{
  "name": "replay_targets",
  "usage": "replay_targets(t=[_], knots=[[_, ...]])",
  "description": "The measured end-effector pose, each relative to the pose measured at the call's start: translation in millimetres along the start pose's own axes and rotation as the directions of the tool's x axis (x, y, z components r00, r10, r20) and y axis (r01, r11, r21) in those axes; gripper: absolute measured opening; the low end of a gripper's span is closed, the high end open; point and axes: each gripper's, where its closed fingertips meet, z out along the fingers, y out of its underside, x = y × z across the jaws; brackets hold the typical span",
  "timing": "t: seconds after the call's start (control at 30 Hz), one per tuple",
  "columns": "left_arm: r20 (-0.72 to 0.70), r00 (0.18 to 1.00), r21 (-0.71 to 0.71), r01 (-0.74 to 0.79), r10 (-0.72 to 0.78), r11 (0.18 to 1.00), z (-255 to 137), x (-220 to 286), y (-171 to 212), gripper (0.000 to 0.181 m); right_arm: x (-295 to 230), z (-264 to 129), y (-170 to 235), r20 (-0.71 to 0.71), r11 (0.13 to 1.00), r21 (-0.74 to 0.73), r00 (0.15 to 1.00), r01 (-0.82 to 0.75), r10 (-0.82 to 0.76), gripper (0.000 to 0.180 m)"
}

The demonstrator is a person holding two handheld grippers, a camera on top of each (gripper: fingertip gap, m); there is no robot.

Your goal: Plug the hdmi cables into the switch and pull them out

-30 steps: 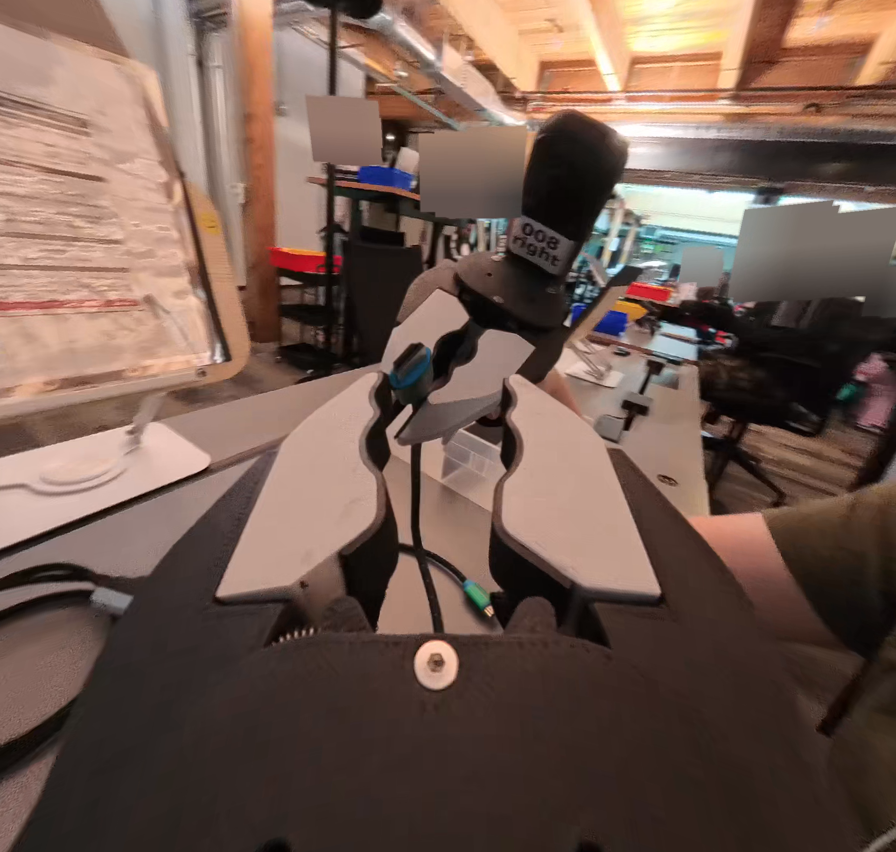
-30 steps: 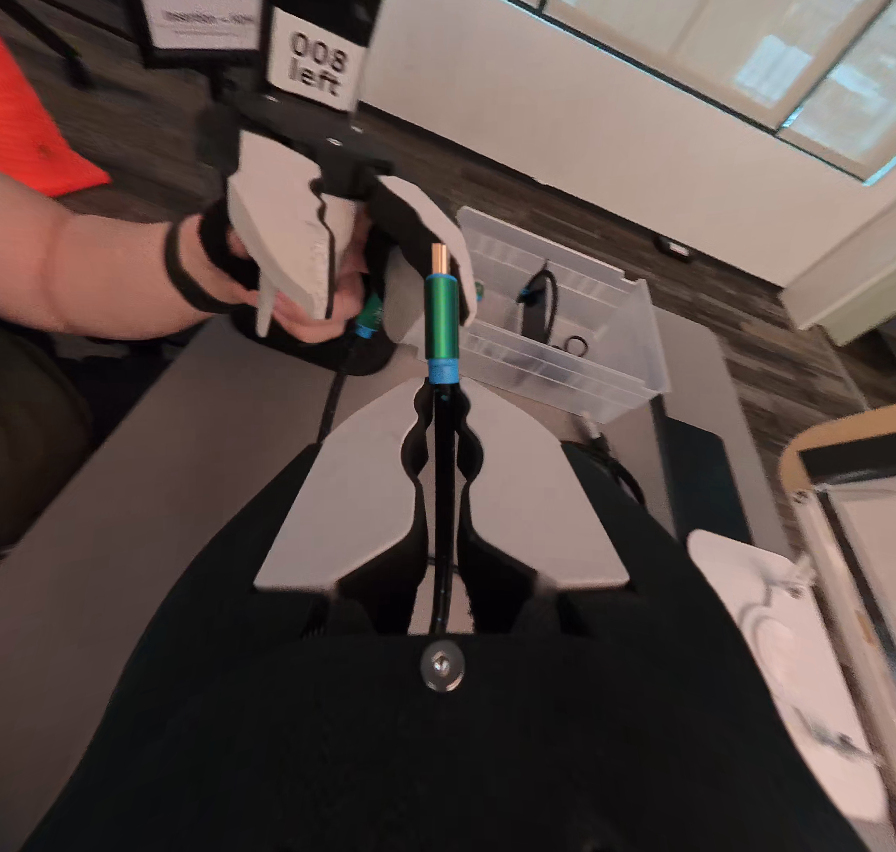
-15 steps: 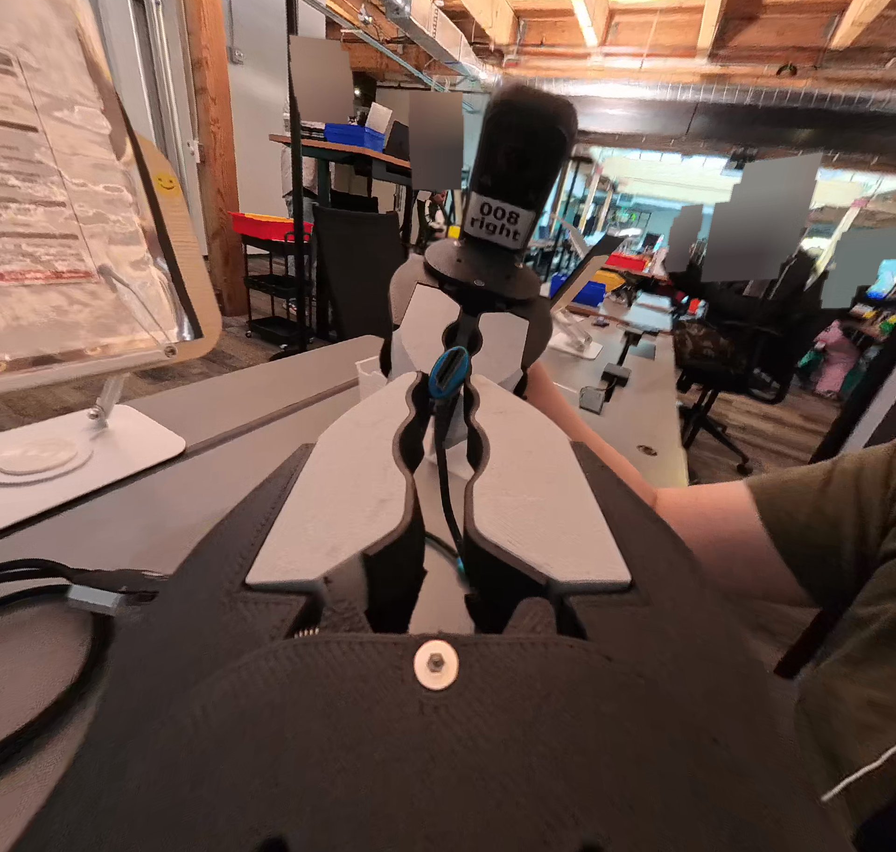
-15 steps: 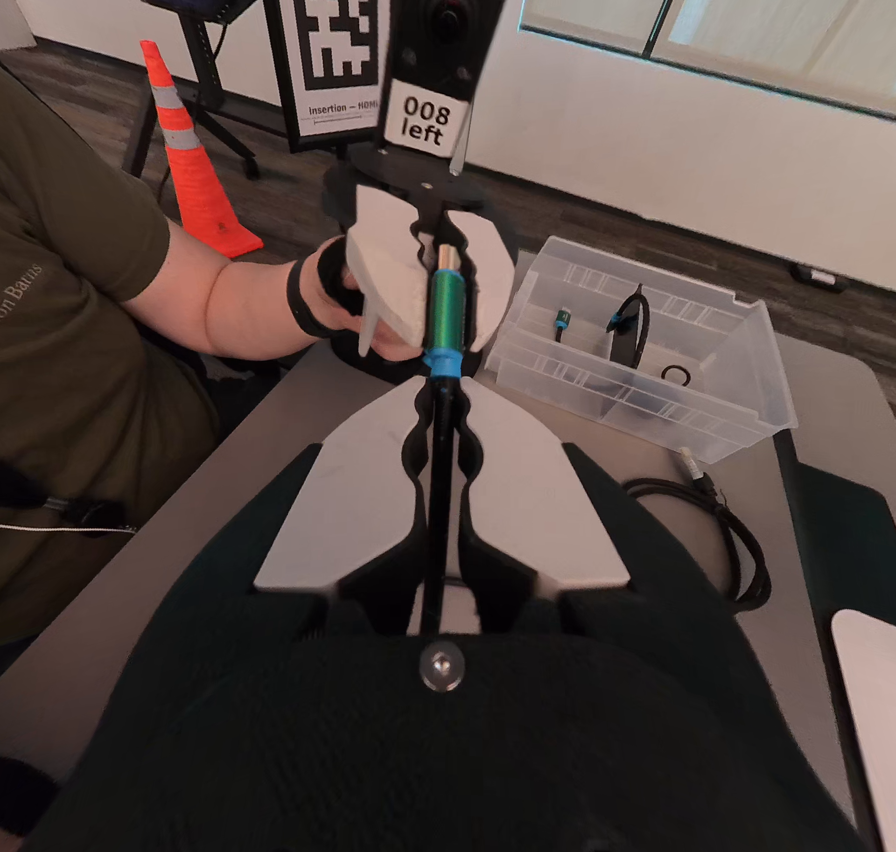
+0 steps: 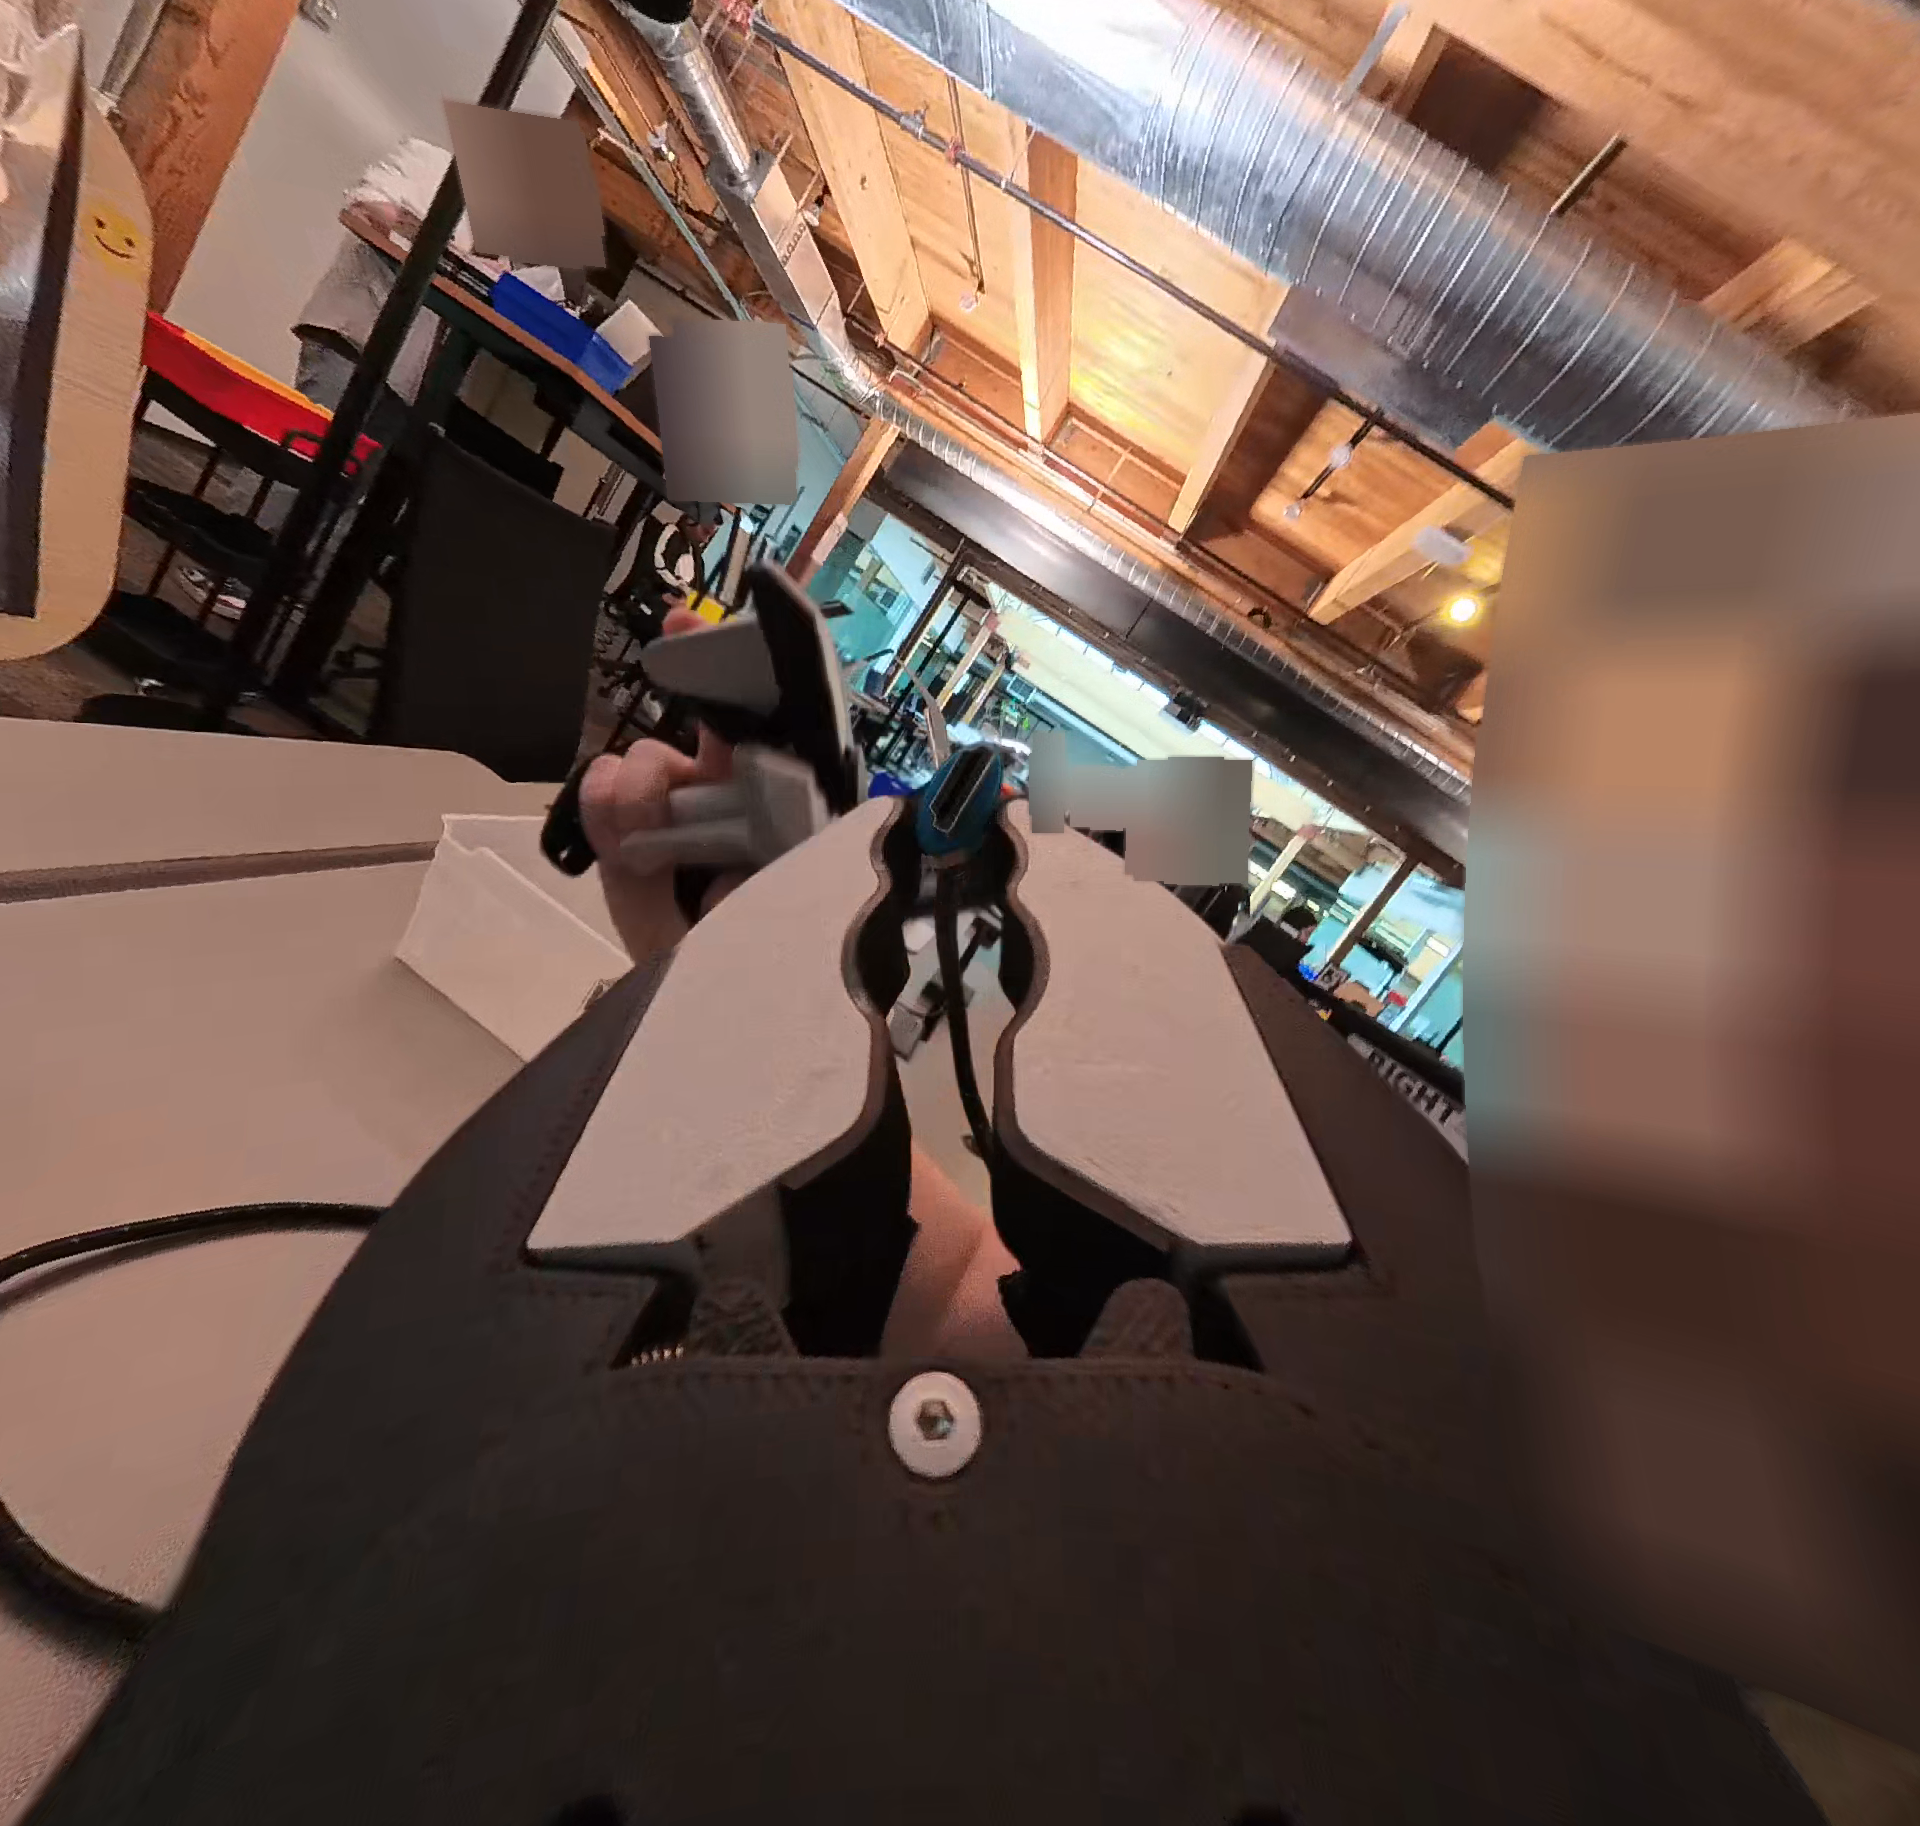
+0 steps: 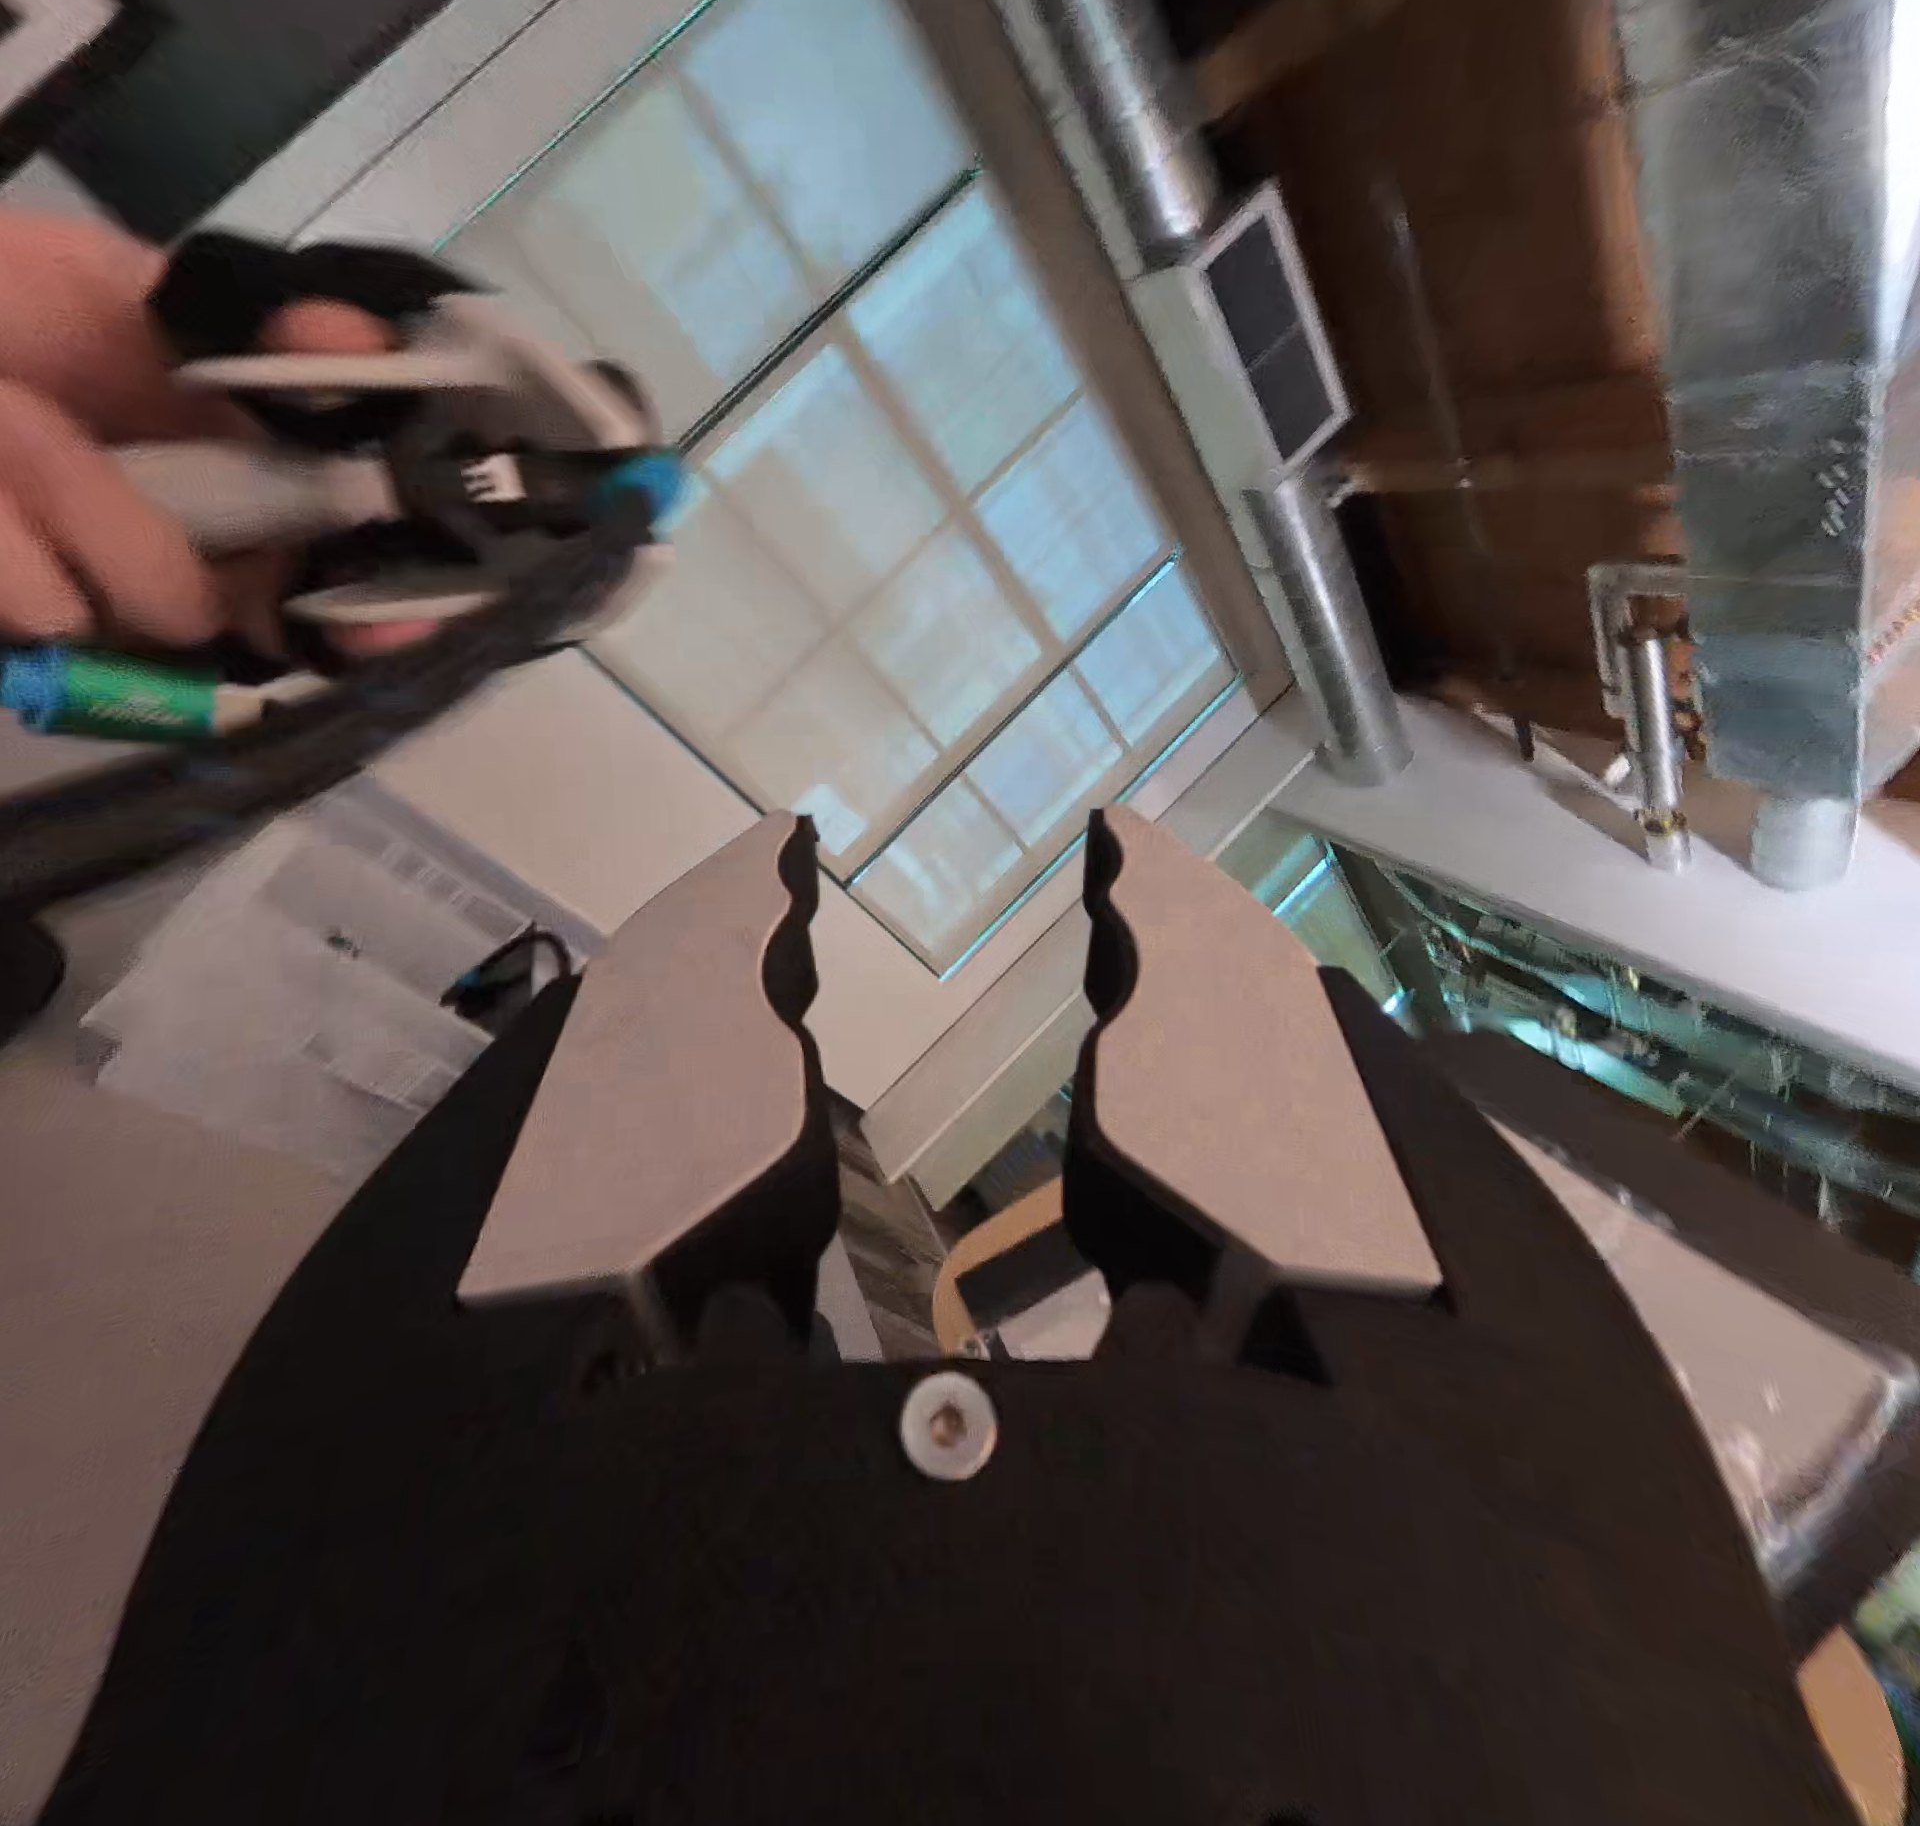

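Your left gripper (image 5: 951, 820) is clamped on the blue-collared HDMI plug (image 5: 954, 808), its mouth facing forward and the black cable (image 5: 961, 1028) trailing back between the fingers, above the counter (image 5: 208, 1007). The plug body is rigid, so hold it there; the cable is limp and will drag. Your right gripper (image 6: 948, 831) stands wide and empty, pointed up at the windows. No switch shows in either view.
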Motion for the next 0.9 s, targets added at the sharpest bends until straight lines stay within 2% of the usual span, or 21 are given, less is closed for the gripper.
replay_targets(t=[0.1, 0.17, 0.3, 0.53, 0.9], knots=[[0.059, 0.998, 0.026, -0.001, -0.001, 1.000, -2, -11, -5, 0.012, -36, 16, -21, 0.062, 0.996, 0.085, 0.997, 0.038, -0.043, 0.044], [0.068, 0.997, 0.032, 0.027, -0.029, 0.999, -4, -16, -6, 0.011, -50, 20, -34, 0.112, 0.992, 0.121, 0.992, 0.035, -0.049, 0.034], [0.092, 0.990, 0.040, 0.101, -0.104, 0.994, -7, -28, -3, 0.011, -60, 22, -38, 0.143, 0.985, 0.084, 0.976, 0.152, -0.163, 0.019], [0.139, 0.981, 0.066, 0.124, -0.132, 0.990, -14, -40, -4, 0.011, -62, 26, -11, 0.180, 0.943, -0.085, 0.936, 0.322, -0.303, 0.016], [0.137, 0.980, 0.049, 0.138, -0.144, 0.989, -12, -42, 4, 0.012, -64, 27, -7, 0.172, 0.941, -0.091, 0.936, 0.326, -0.308, 0.011]])
